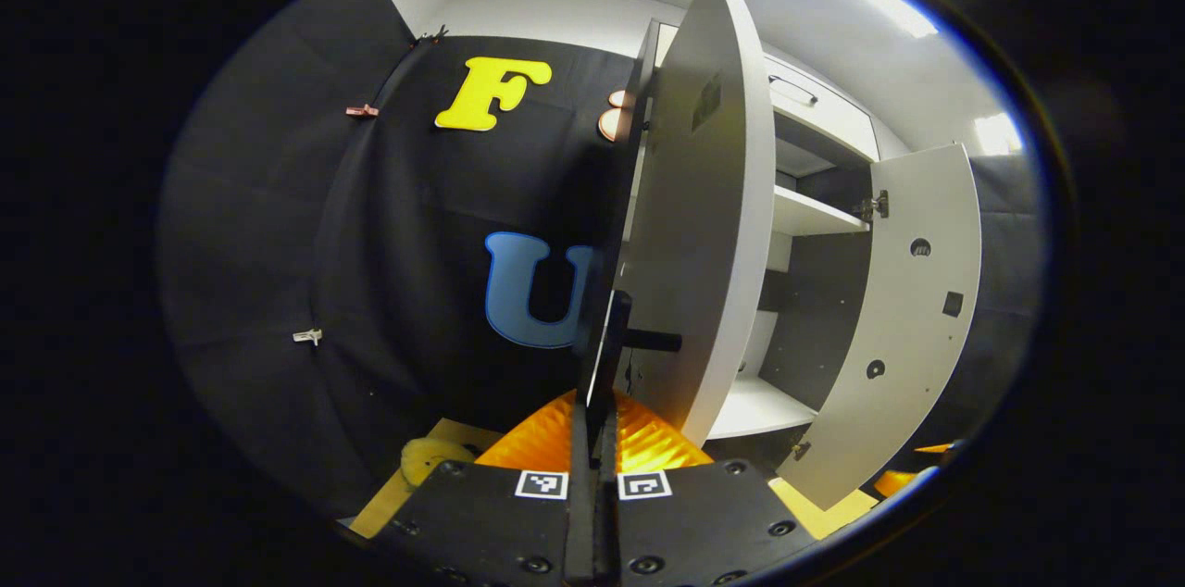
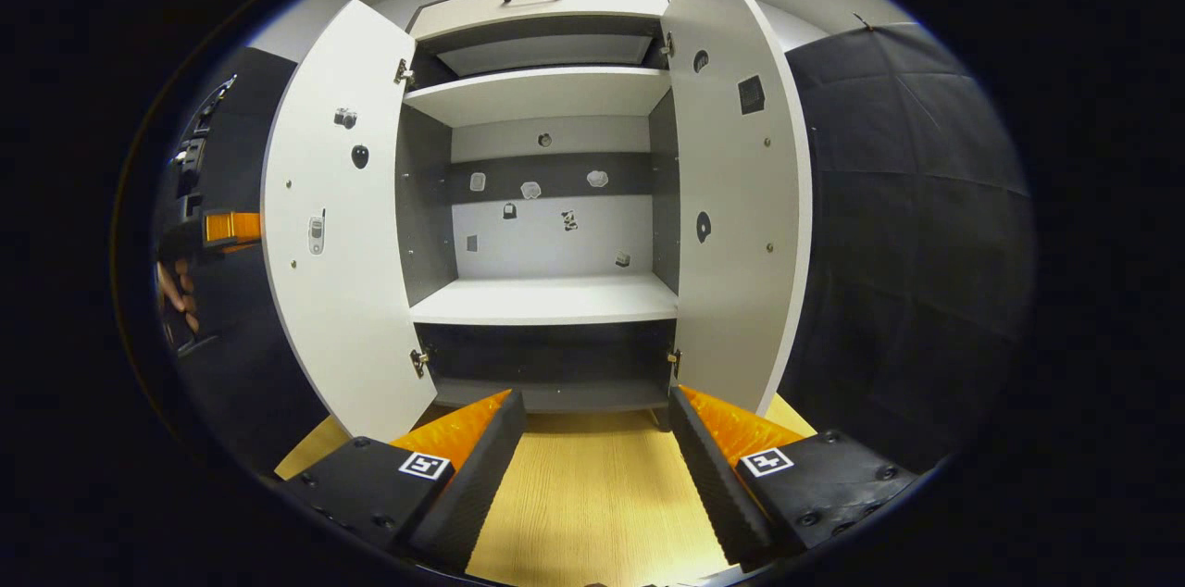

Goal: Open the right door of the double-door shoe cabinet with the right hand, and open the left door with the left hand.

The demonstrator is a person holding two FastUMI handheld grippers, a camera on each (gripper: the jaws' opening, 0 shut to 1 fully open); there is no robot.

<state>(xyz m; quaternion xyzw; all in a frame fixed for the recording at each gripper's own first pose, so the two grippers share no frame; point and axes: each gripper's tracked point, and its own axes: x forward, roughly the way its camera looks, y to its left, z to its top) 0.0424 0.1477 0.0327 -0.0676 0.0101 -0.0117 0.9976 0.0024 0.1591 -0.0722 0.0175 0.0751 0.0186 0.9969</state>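
Shoe cabinet (image 1: 815,217) stands tall and upright at the right side of the left gripper view, and both its doors are swung out. The left door (image 1: 704,226) is seen almost edge-on, its long axis vertical and its free edge turned toward the camera. The left tongs (image 1: 594,439) are clenched on the dark handle (image 1: 616,337) of this door, the two fingers pressed together with the handle between them. Further right hangs the right door (image 1: 903,318), opened wide, with its inner face showing.

In the right gripper view the cabinet (image 2: 546,96) is straight ahead, facing the camera, with white shelves (image 2: 546,300) inside. Its left door (image 2: 343,226) and right door (image 2: 736,198) stand out to both sides. The right tongs (image 2: 597,439) are released, the fingers wide apart over the wooden floor (image 2: 592,494), touching nothing. At the far left, the other gripper (image 2: 227,226) and a hand (image 2: 171,291) are partly visible behind the left door.
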